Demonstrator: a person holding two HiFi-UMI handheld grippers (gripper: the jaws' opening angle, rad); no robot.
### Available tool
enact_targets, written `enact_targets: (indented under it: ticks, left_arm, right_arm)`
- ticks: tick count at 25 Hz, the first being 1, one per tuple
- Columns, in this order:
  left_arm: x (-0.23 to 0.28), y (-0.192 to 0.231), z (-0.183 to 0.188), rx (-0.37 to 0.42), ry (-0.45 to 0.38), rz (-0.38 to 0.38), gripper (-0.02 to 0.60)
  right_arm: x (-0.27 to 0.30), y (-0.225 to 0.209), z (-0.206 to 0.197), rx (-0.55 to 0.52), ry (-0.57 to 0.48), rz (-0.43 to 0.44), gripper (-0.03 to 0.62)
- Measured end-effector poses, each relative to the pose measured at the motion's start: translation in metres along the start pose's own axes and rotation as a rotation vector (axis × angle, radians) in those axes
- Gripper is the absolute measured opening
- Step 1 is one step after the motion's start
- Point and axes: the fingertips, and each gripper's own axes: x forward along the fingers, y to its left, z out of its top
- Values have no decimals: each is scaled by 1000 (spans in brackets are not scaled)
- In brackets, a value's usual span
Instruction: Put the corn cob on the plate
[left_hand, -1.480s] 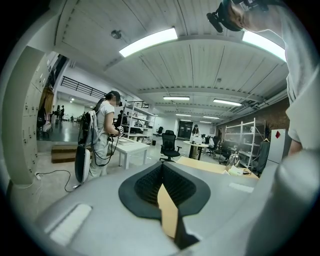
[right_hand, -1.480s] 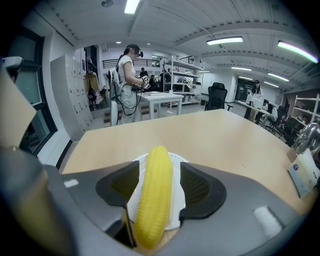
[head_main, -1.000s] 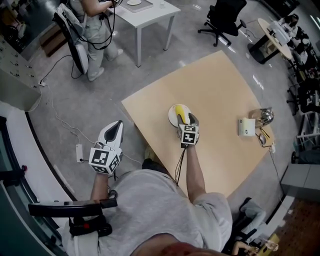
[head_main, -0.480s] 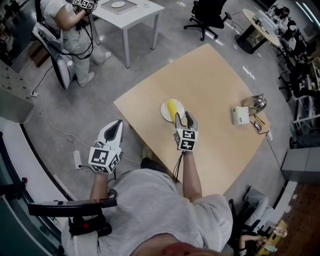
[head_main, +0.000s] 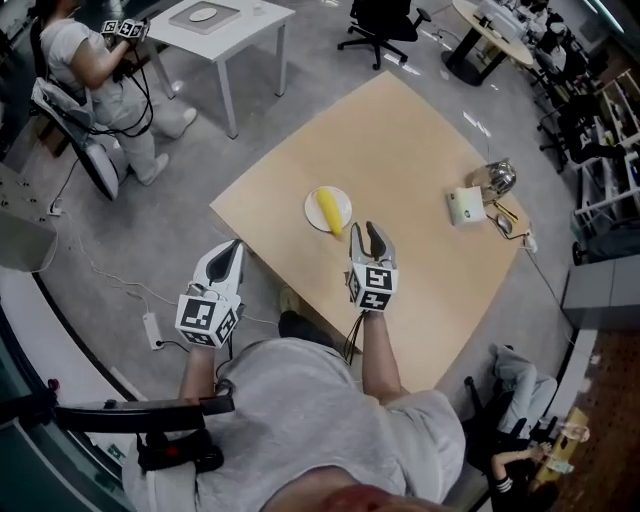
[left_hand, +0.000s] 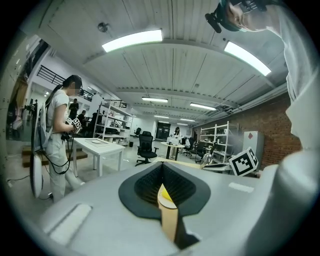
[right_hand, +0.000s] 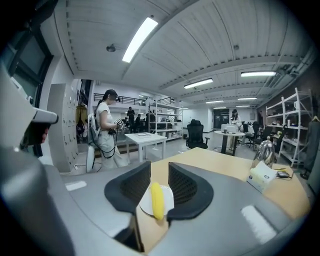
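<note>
The yellow corn cob lies on the small white plate near the left edge of the tan table. In the right gripper view the corn cob and plate show beyond the gap between the jaws. My right gripper hovers just short of the plate, on the near side. Its jaws are closing and nothing is between them. My left gripper hangs off the table's left edge, over the floor, jaws together and empty. In its own view the left gripper shows only a thin slit.
A white box and a shiny metal kettle stand at the table's far right, with cables beside them. A person stands by a white table at the back left. A power strip lies on the floor.
My right gripper has pulled back from the plate and risen, its jaws narrowing. The corn cob stays on the plate. The left gripper has barely shifted.
</note>
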Motion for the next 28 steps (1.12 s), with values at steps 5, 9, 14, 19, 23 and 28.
enact_targets:
  ticks: [5,9,14,19,23,28]
  left_arm:
    - [-2,-14,-3,4,1,-40,18]
    - [0,-24,-6,8,4,-73,18]
    - [-4,-41,-11,12,9,-115,18]
    - [-9,-57,-14,18,10,-151,18]
    - [-11,-69,-16,28,7,-177,18]
    - [-18,-83,-16,39,5,-208,18]
  right_arm:
    - [-37,-8,13,45,-61,-44,89]
    - [-63,-8,14,46,-94,-72,45]
    - [-93,-3,5,70,-100,-90,32]
    - [-124,-3,2,116,-122,-107,20]
    - [-143,0,-3,117,-130,-120,14]
    - [-169,4,-7,129,-139,-138,14]
